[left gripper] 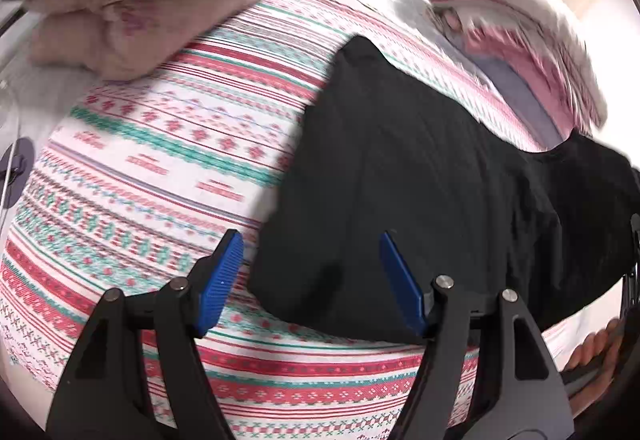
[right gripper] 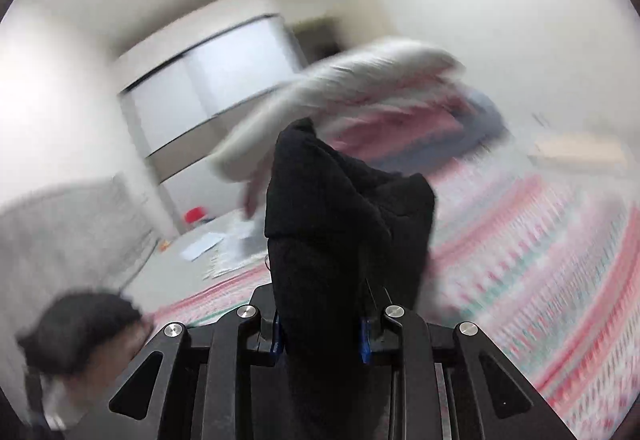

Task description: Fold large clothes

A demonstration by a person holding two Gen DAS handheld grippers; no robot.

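Right wrist view: right gripper [right gripper: 322,334] clamps black fabric garment [right gripper: 348,200]; left gripper [left gripper: 312,280] gapes wide, empty, garment at two o'clock.

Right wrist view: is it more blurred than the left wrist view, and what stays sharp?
Yes. Right wrist view: room and patterned bedspread smear heavily; only the right tool and the black garment it grips stay fairly sharp. Left wrist view: milder blur, bedspread pattern readable, edges bent by fisheye.

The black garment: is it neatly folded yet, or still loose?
Still loose. The black garment lies rumpled across the patterned bedspread, one end bunched in the right gripper.
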